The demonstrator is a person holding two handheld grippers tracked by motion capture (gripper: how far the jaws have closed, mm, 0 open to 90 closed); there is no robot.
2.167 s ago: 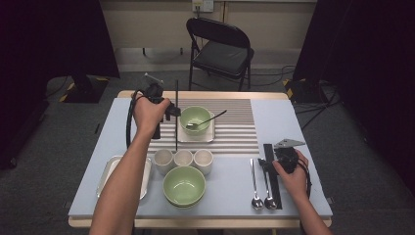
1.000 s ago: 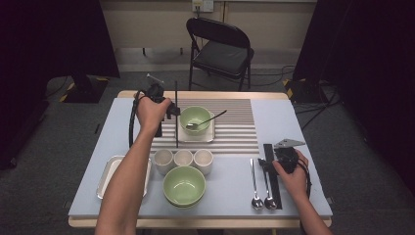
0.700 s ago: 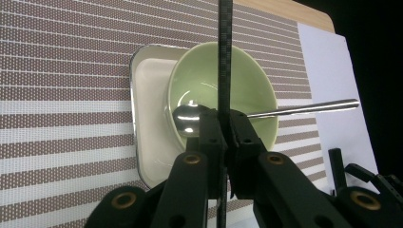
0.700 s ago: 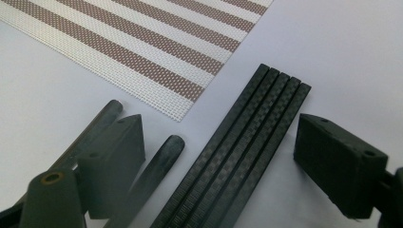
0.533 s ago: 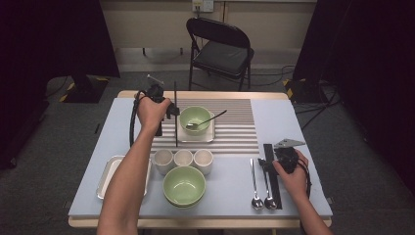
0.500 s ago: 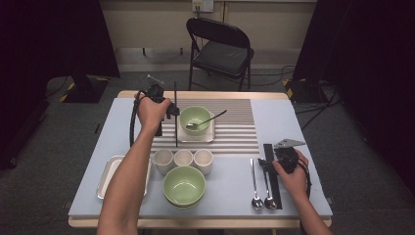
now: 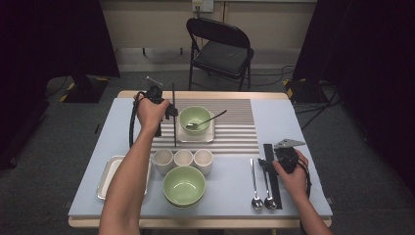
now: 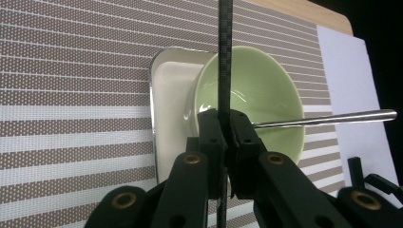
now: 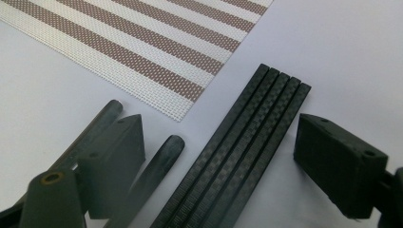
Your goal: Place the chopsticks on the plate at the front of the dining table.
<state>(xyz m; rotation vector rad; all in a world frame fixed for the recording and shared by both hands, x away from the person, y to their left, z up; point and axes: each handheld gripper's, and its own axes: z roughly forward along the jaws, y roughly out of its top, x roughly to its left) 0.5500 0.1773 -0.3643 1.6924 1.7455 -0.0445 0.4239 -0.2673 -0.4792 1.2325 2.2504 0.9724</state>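
My left gripper (image 7: pixel 171 111) hovers at the left edge of the striped mat (image 7: pixel 235 128), shut on one thin black chopstick (image 7: pixel 173 122). In the left gripper view the jaws (image 8: pixel 225 124) pinch this chopstick (image 8: pixel 224 57) in front of a green bowl (image 8: pixel 259 92) with a spoon (image 8: pixel 328 118) in it, which stands on a small white tray (image 8: pixel 171 90). My right gripper (image 7: pixel 275 164) rests near the table's right front, open. Its pads (image 9: pixel 337 159) straddle a bundle of black chopsticks (image 9: pixel 242 161) without touching it.
Two spoons (image 7: pixel 255 183) lie left of the chopstick bundle (image 7: pixel 271 178). Three white cups (image 7: pixel 183 157) stand in a row behind a large green bowl (image 7: pixel 184 185). A metal tray (image 7: pixel 108 177) sits at the front left. A folding chair (image 7: pixel 220 49) stands beyond the table.
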